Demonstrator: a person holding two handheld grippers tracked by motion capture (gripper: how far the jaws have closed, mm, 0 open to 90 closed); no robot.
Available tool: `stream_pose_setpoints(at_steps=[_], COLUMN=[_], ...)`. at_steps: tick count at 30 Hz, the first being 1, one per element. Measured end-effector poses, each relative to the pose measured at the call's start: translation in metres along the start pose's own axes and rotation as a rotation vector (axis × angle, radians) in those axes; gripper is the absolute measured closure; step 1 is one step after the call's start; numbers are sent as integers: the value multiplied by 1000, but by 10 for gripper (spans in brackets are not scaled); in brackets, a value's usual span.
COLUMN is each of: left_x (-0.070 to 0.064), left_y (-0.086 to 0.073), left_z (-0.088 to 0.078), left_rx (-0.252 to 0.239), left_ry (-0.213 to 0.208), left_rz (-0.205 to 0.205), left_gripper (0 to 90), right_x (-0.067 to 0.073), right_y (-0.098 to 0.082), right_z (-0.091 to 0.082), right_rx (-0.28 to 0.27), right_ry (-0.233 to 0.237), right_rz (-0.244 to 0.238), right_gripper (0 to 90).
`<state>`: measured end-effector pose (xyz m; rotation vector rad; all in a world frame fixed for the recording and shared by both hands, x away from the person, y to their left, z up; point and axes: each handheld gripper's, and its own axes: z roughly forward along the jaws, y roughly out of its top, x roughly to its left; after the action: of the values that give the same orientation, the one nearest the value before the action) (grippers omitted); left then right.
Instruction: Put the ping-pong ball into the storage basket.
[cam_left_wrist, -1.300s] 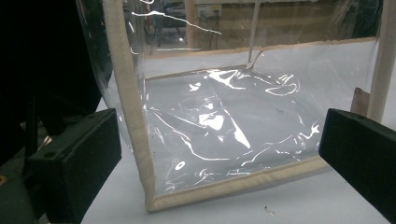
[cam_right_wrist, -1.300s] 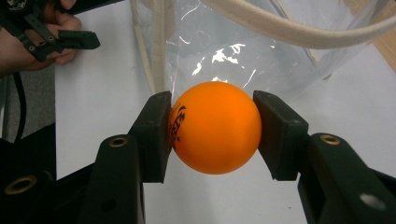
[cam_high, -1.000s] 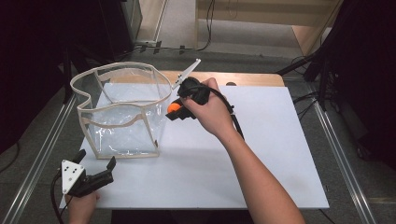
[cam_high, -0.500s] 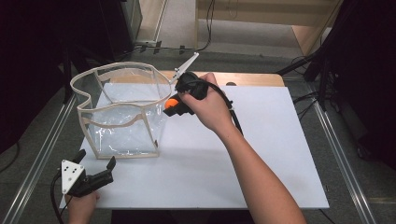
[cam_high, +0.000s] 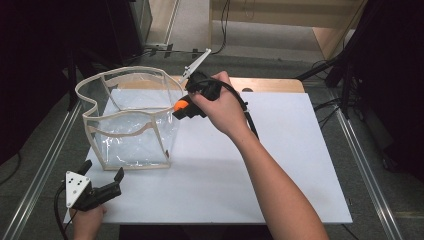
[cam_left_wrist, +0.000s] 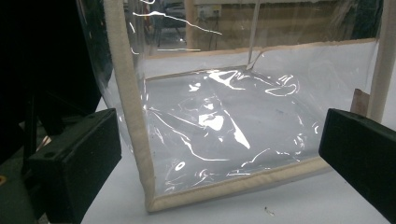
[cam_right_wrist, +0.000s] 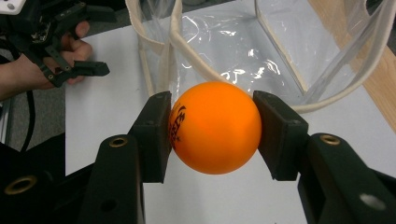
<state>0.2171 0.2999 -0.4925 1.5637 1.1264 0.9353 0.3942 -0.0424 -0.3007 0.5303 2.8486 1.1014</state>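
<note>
A white table (cam_high: 280, 165) carries a clear plastic bag (cam_high: 131, 122) with cream trim, standing open near its left side. The right gripper (cam_high: 181, 106) hangs just beside the bag's right rim, its jaws pinching an orange ball (cam_right_wrist: 215, 126). The left gripper (cam_high: 102, 186) sits low before the bag, jaws spread with nothing between them

We look down and forward from above the desk's (cam_high: 280, 165) near side. The left gripper view sits low, close against the clear bag's (cam_left_wrist: 219, 121) front face. The right gripper view angles down along its jaws, near the orange ball (cam_right_wrist: 215, 126). All three share the bag.
</note>
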Motion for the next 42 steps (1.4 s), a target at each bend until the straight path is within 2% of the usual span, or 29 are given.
stream_pose_setpoints(at_steps=[8, 27, 42], left_x=[0, 0, 0], left_y=[0, 0, 0], left_z=[0, 0, 0], left_rx=[0, 2, -1], left_ry=[-1, -2, 2], left_rz=[1, 4, 0], left_gripper=[0, 0, 0], right_x=[-6, -14, -17], right_y=[5, 17, 28], right_z=[-3, -6, -5], right_rx=[4, 1, 6], right_ry=[-1, -12, -15], right_rz=[13, 10, 14], right_gripper=[475, 475, 475])
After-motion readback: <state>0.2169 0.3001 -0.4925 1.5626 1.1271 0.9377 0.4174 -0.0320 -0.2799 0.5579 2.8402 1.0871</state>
